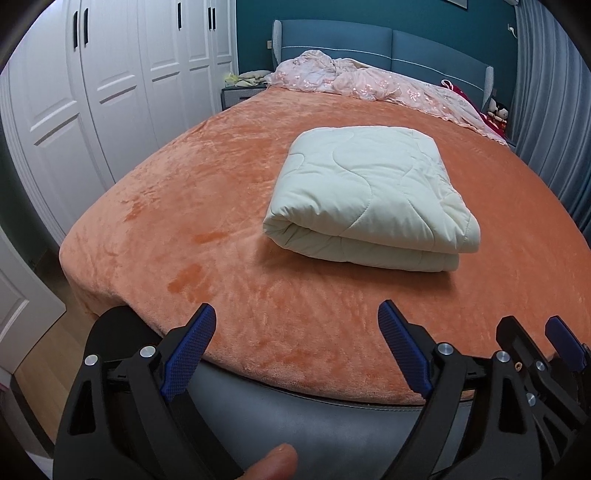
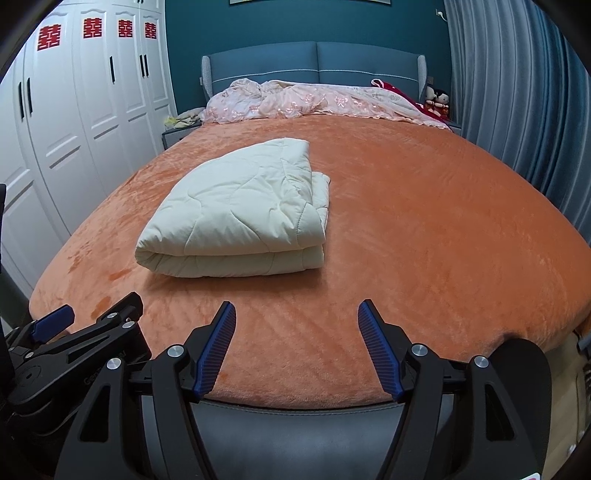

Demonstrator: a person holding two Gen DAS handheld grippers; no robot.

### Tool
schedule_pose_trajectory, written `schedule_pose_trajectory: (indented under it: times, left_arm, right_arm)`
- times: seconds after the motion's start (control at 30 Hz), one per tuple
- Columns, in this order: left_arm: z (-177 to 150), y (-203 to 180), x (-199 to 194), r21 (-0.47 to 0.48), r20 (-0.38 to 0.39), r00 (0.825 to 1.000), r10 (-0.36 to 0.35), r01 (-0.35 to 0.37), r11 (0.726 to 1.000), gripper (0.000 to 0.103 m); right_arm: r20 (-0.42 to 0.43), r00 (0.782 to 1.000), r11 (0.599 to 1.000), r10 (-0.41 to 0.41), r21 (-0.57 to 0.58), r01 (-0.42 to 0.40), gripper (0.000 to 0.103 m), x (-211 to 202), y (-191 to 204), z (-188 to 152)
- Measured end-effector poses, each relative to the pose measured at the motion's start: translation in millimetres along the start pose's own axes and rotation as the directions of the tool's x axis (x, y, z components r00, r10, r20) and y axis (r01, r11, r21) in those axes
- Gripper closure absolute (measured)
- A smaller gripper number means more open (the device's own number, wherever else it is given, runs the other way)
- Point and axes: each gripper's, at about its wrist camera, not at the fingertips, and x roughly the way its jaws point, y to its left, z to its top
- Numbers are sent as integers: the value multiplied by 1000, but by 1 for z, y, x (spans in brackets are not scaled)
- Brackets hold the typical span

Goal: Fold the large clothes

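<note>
1. Left wrist view is filled mostly by a bed point(image 1: 207, 236) covered with an orange plush blanket point(image 1: 295, 314), which is spread flat to the foot edge.
2. White wardrobe doors point(image 1: 110, 81) are seen along the left side of the room; in the right wrist view red paper cut-outs point(image 2: 92, 28) are seen on their upper panels.
3. A blue padded headboard point(image 1: 369, 44) is seen at the far end, and grey-blue curtains point(image 2: 517, 92) are hung on the right.
4. A crumpled pink floral cover point(image 1: 354, 79) is heaped along the head of the bed.
5. The task's thing, a cream quilted comforter point(image 1: 369, 192), is laid folded in stacked layers on the middle of the orange blanket, nearer the foot than the head, well apart from the pink cover.
6. The left gripper point(image 1: 297, 321) is held above the foot edge of the bed; its blue-padded fingers point(image 1: 192, 350) are spread wide with nothing between them, clear of the comforter.
7. The right gripper point(image 2: 297, 317) is held just beside it over the same edge; its fingers point(image 2: 218, 350) are parted, nothing is gripped, and the comforter lies ahead and to the left of them.
8. A fingertip point(image 1: 273, 461) of the person is seen at the bottom of the left wrist view.
</note>
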Motion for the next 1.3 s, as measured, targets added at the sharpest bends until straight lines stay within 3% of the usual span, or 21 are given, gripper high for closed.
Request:
schedule_pose_trajectory:
  times: [1.3]
  left_arm:
    - [-6,-4,-3,22,40,999,18,-18,1000,16]
  right_arm:
    - [5,1000,1000,-13,-3,13,35,-2,-5,-2]
